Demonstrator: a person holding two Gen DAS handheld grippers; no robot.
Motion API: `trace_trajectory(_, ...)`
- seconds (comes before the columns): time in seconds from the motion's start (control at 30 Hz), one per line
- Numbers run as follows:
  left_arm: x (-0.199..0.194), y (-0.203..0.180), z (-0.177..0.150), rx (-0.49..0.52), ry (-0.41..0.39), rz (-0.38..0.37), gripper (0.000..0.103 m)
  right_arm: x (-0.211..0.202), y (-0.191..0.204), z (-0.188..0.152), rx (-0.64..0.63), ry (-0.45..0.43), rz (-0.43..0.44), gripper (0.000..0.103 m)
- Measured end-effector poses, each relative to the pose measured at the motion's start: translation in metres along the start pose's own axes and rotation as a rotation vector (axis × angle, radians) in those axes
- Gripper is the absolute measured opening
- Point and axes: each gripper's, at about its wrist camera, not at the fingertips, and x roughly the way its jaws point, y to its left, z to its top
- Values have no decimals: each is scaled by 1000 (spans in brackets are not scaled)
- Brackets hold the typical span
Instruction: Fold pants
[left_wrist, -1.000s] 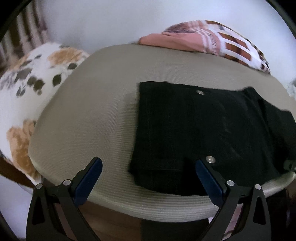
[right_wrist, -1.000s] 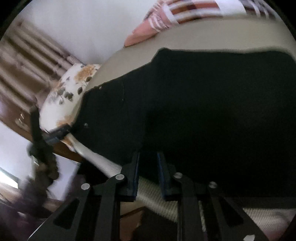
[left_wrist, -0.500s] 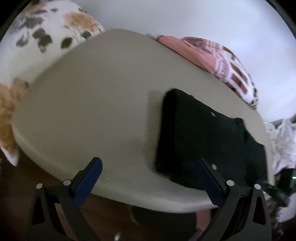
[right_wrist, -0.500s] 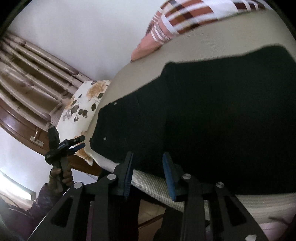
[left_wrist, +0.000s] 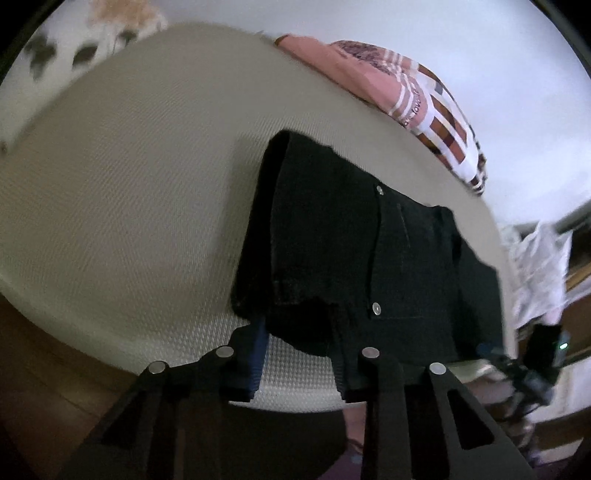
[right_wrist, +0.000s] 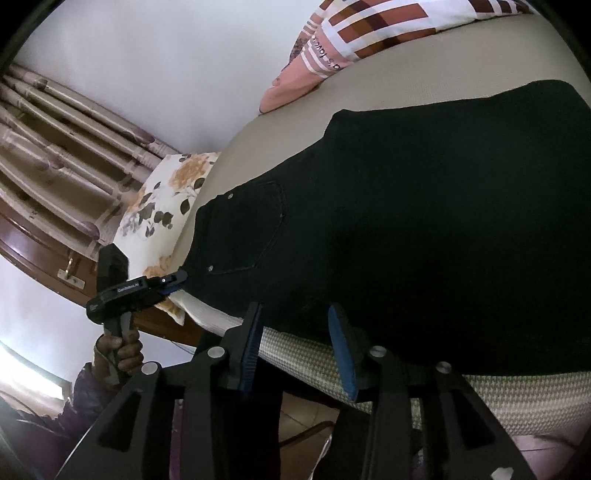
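Where a second ago its jaws stood wide, the left hand-held gripper is now closing on the near corner of the black pants, ready to lift a fold; the right hand-held gripper is opening, letting go at their edge. They lie on a beige mattress beside patterned pillows, white wall behind.

We carry black grippers: the left gripper and right gripper have blue-padded fingers and silver screws. Our sleeve is dark purple.
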Motion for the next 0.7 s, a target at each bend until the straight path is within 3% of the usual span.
trace_trajectory(0.03,-3,-4,4,20,-22,29,16,0,0,0,0,-1,0,36)
trace_trajectory(0.17,-9,-3,24,58,-76,38,16,1,-1,-2,3,2,-4,37)
trace_trajectory(0.23,4,1,23,81,-36,78,15,1,-2,-3,7,6,-4,37)
trace_trajectory(0.3,17,14,16,53,15,60,16,1,-3,-3,12,5,0,37)
trace_trajectory(0.37,11,19,13,58,-19,32,17,0,-3,-3,15,2,6,38)
trace_trajectory(0.5,11,22,13,53,-27,59,32,2,-4,-2,24,7,17,42)
trace_trajectory(0.63,2,25,17,32,-42,74,63,1,-3,-2,26,6,22,43)
trace_trajectory(0.7,-12,31,20,11,-70,57,67,1,-3,-1,32,2,26,44)
